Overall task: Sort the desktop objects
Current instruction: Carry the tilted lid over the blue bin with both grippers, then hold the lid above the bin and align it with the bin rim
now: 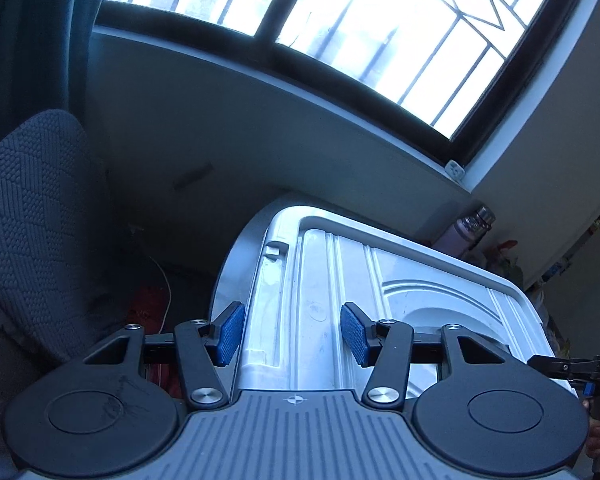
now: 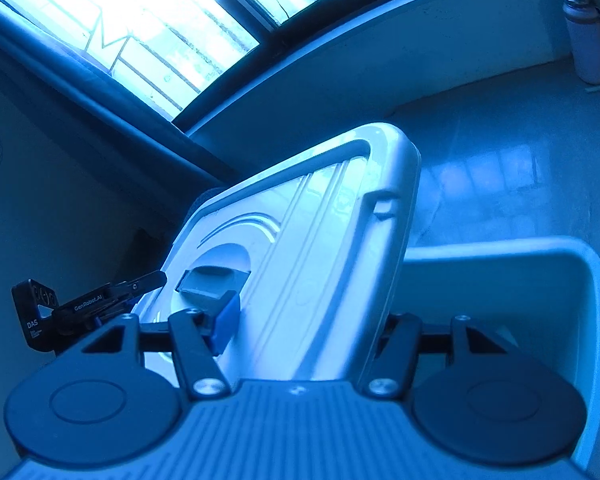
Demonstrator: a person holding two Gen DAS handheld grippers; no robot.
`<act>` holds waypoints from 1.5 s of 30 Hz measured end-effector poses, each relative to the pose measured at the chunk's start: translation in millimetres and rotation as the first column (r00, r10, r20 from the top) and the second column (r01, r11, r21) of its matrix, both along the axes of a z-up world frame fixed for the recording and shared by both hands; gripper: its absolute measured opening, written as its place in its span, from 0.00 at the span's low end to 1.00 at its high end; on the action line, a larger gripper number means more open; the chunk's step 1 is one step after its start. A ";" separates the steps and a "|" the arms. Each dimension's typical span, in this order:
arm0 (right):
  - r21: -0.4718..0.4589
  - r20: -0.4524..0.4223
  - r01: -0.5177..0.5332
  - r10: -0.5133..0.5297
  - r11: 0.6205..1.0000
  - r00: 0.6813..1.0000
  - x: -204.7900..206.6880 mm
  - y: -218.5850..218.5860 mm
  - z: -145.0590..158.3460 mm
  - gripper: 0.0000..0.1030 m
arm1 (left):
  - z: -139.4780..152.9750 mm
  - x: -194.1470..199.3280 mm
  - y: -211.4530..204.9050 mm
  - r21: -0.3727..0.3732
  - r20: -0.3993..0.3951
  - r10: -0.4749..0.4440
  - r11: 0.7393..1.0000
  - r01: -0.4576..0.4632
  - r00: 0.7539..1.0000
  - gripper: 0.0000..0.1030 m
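Both hand-held grippers, left (image 1: 293,334) spread wide, right (image 2: 300,320) clamping 1 white lid (image 2: 320,232).

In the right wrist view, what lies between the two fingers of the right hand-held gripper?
The white plastic lid lies there, tilted up. The right hand-held gripper straddles its edge; the right wrist view shows it.

Tilted white ribbed lid (image 2: 300,240)

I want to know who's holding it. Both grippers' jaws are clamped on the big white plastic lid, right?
Not both. In the left wrist view the left gripper has its jaws open, with the big white plastic lid beyond them. The right gripper straddles it.
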State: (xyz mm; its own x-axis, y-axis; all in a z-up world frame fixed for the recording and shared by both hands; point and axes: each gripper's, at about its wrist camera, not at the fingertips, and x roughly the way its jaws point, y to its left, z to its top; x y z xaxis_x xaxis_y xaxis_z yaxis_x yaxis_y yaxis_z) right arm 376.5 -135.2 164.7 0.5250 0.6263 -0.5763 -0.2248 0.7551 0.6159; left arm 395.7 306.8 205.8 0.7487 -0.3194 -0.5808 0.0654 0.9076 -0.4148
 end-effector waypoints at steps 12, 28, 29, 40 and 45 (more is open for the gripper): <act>0.040 0.018 0.018 -0.019 0.999 1.000 -78.0 -44.8 -5.9 0.59 | 1.5 -89.8 -50.1 0.045 0.026 0.001 0.999 -0.002 1.000 0.52; 0.055 0.012 -0.042 0.041 0.998 0.999 -236.0 -97.3 -27.9 0.58 | -17.1 -290.2 -118.2 0.032 0.032 0.084 0.996 -0.085 0.996 0.52; 0.055 0.012 -0.045 0.044 0.997 0.999 -244.8 -98.1 -28.6 0.58 | -17.8 -301.9 -121.2 0.034 0.033 0.087 0.996 -0.088 0.996 0.52; 0.083 0.013 -0.048 0.047 0.995 0.999 -337.8 -96.8 -40.8 0.58 | -23.7 -406.9 -126.2 0.039 0.051 0.102 0.994 -0.104 0.993 0.52; 0.091 0.021 -0.028 0.026 0.995 0.999 -383.4 -91.4 -46.6 0.58 | -26.1 -445.2 -122.4 0.040 0.060 0.084 0.995 -0.087 0.995 0.52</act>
State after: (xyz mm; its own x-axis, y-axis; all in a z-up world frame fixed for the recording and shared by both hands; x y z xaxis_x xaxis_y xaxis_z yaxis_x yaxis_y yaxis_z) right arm -6.9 -226.6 118.1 0.5181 0.6900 -0.5055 -0.2573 0.6893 0.6773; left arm -49.5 184.4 179.7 0.8052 -0.2285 -0.5472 0.0094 0.9276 -0.3735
